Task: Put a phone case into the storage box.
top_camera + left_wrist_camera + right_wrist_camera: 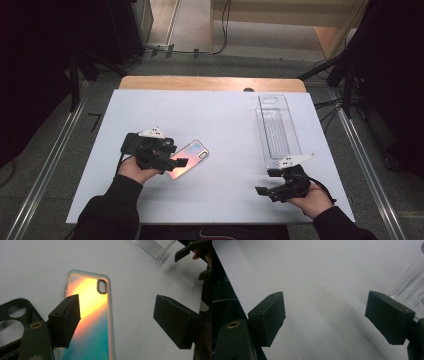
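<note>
Now, line by line:
Phone case (92,322): flat glossy shell with rounded corners, clear rim and an oval camera hole; its sheen runs orange to teal. It lies on the white table sheet (225,120), left of centre.
Black case (11,322): matte, with round cutouts, lying just beside the shiny one.
Clear tray (277,130): long, ribbed, see-through plastic, at the right of the table.
Left gripper (172,159): held low over the near end of the phone case, pointing right; jaws spread wide with nothing pinched between them, one pad above the case.
Right gripper (265,192): hand resting near the table's front edge, just below the tray; jaws apart over bare sheet, gripping nothing.
</note>
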Available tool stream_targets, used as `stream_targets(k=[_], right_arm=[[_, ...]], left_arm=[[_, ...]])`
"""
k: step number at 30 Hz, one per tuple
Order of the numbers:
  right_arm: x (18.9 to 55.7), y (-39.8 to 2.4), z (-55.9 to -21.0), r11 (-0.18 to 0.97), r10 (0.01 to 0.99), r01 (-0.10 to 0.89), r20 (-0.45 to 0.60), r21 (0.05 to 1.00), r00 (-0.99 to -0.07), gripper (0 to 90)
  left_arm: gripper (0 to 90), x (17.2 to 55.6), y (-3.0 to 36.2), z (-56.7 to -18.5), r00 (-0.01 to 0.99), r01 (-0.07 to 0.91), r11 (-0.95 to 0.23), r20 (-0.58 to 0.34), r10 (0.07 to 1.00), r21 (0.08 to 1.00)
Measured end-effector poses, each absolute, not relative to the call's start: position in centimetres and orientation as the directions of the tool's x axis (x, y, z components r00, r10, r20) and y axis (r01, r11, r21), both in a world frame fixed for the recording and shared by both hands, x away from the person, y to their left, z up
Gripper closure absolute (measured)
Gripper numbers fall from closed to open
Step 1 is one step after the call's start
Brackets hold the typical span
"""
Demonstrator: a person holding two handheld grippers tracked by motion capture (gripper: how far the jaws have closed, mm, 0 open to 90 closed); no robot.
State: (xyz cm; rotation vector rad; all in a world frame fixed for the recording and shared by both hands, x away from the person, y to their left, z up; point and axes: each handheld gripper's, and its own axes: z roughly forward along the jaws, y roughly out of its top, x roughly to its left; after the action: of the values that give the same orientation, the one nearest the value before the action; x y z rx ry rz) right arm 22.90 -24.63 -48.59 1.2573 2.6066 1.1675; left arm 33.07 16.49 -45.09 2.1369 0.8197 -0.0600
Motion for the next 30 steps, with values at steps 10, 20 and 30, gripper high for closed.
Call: stream_targets(k=[10,20,30], right_arm=[[22.9,-24.6,-48.6,0.397,0.681,0.666,0.284,0.631,-0.675,14.7],[22.9,-24.6,-48.6,0.399,0.681,0.666,0.283,0.630,-0.676,14.7],[22.8,-24.5,-48.6,0.398,0.682,0.669,0.285,0.627,-0.673,14.7]], left_arm=[[21.8,35.2,15.2,-45.2,0.798,0.559,-0.487,-0.276,0.535,0.671],[10.5,36.4,13.9,-45.1,0.799,0.545,-0.505,-0.234,0.553,0.669],[0.0,36.2,13.3,-46.1,0.816,0.539,-0.549,-0.233,0.530,0.639]])
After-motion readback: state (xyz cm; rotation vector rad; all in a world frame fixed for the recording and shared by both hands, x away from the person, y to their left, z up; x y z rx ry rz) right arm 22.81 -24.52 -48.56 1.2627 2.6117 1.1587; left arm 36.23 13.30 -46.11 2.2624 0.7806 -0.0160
